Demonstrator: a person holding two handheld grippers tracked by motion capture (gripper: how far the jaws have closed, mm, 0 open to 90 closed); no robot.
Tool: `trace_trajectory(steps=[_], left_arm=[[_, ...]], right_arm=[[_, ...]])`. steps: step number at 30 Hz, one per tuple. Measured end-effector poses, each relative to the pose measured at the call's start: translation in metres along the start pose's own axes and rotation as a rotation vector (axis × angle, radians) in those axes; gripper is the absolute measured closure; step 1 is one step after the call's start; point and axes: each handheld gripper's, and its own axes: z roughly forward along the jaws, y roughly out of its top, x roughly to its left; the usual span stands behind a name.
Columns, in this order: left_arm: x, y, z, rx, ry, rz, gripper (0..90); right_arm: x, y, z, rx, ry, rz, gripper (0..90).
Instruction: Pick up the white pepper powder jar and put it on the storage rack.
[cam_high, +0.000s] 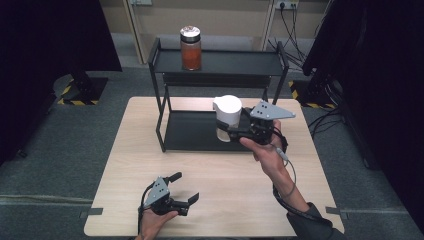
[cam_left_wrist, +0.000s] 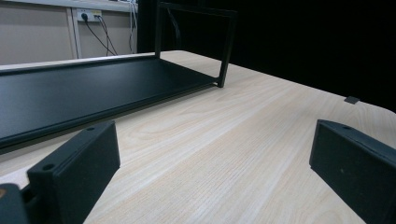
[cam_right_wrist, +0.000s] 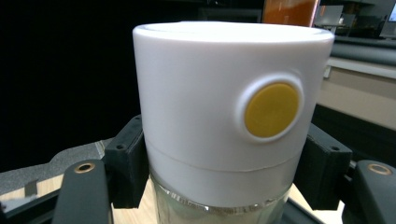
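Note:
My right gripper (cam_high: 226, 127) is shut on a glass jar with a tall white lid (cam_high: 228, 111), holding it upright in the air in front of the black two-tier rack (cam_high: 220, 64). In the right gripper view the white lid (cam_right_wrist: 224, 107) has a round yellow button, and both jaws press on the jar just below the lid. An orange-filled jar with a silver lid (cam_high: 190, 48) stands on the rack's top shelf. My left gripper (cam_high: 186, 188) rests on the table near the front edge, open, with nothing between its pads (cam_left_wrist: 74, 170).
The rack's lower shelf (cam_left_wrist: 70, 93) lies bare on the wooden table (cam_high: 210, 200). Dark curtains flank the table on both sides. Cables and wall sockets (cam_high: 287, 5) sit behind the rack.

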Motion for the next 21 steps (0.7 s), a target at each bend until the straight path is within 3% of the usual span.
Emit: trace_trajectory(steps=[21], left_arm=[[0.0,0.0,0.0,0.001,0.003,-0.003,0.8]], right_arm=[[-0.013,0.061,0.025,0.002,-0.029,0.016,30.6]])
